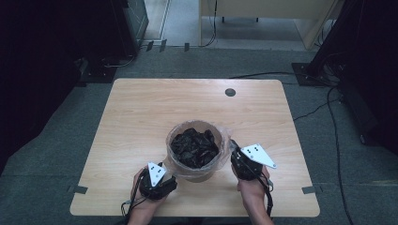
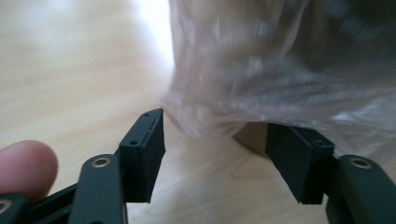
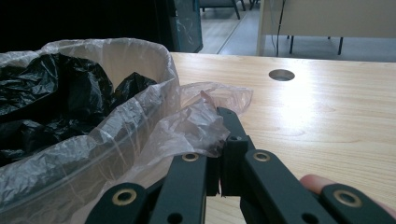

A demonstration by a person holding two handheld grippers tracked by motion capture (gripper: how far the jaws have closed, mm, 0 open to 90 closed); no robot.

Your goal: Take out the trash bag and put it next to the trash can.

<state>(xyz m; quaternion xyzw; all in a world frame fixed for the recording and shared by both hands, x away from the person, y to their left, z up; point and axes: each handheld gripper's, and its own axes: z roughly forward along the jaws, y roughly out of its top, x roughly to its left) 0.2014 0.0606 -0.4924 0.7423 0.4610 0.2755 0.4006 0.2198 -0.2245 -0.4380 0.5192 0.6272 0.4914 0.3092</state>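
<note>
Two grippers flank the bin liner: right jaws pinch it, left jaws gape beneath.

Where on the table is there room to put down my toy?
Bare wood lies behind the bin, up to the round hole, and along both side edges of the table. The front is crowded: the left gripper and right gripper flank the bin.

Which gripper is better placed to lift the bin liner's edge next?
Right. The right gripper is shut on the clear liner; the left gripper is open, pads off it.
</note>
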